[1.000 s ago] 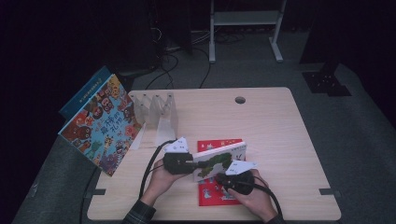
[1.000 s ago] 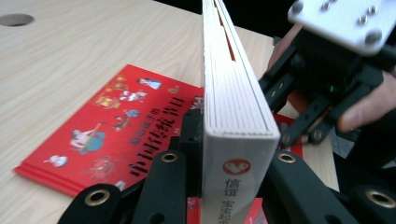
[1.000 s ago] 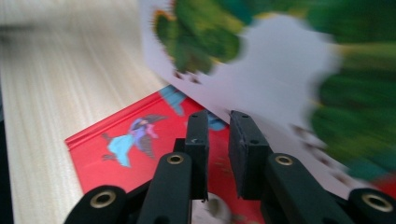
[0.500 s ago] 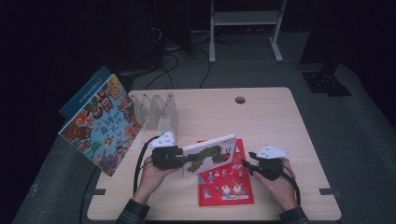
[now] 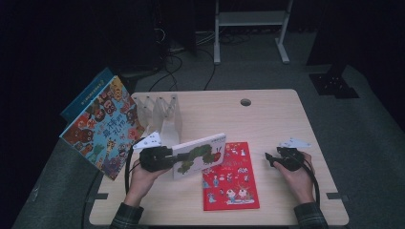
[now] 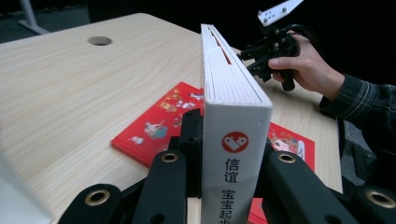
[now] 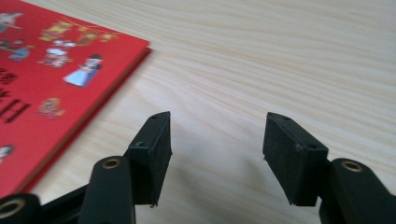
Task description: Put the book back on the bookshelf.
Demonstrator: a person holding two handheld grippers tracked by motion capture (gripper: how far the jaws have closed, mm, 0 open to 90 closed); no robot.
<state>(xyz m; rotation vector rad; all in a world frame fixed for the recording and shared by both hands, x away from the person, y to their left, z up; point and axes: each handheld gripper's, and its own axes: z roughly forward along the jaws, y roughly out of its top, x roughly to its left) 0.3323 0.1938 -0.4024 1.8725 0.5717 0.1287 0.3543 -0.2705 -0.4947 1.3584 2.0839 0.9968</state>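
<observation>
Left claw [image 5: 168,158] clamped on white book's [image 5: 200,153] spine end, upright, just left of red book [image 5: 230,176]. Right claw [image 5: 270,160] empty, just opened wide, right of red book. Risks: one-end grip sagging, white book twisting out, toppling onto red book.

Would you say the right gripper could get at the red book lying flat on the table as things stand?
Probably yes. The right gripper is open and empty, with bare table between it and the red book. The white book, clamped in the left gripper, stands at the far corner, not between them.
</observation>
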